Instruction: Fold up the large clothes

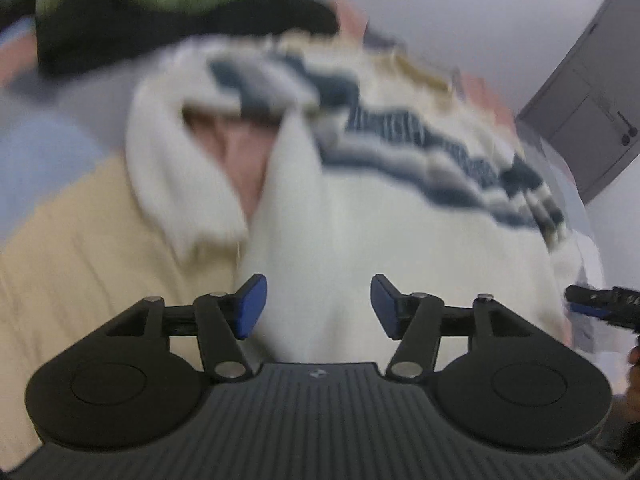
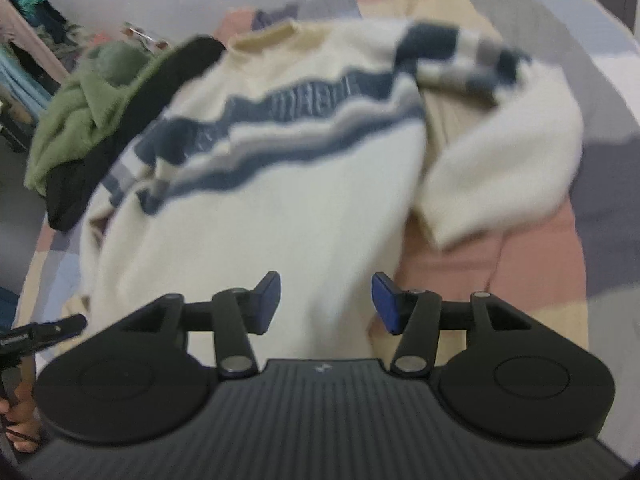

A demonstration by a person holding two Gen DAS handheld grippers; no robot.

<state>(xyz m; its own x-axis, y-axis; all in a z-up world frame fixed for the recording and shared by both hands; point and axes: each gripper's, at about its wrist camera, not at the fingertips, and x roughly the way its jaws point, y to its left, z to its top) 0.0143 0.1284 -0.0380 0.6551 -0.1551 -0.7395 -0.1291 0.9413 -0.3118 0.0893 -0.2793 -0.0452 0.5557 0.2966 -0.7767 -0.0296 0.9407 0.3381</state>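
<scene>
A cream sweater (image 2: 280, 208) with wavy navy and grey stripes across the chest lies spread on the bed, collar at the far end; it also shows in the left wrist view (image 1: 380, 220). One sleeve (image 2: 500, 152) bends across at the right; in the left wrist view a sleeve (image 1: 172, 176) loops at the left. My left gripper (image 1: 318, 304) is open and empty over the sweater's hem. My right gripper (image 2: 326, 302) is open and empty over the hem's right part. Both views are blurred.
A patchwork bedspread (image 2: 560, 248) in pink, grey, blue and cream covers the bed. A green garment (image 2: 88, 96) and a black one (image 2: 132, 120) lie piled at the far left. A grey cabinet (image 1: 592, 112) stands by the wall.
</scene>
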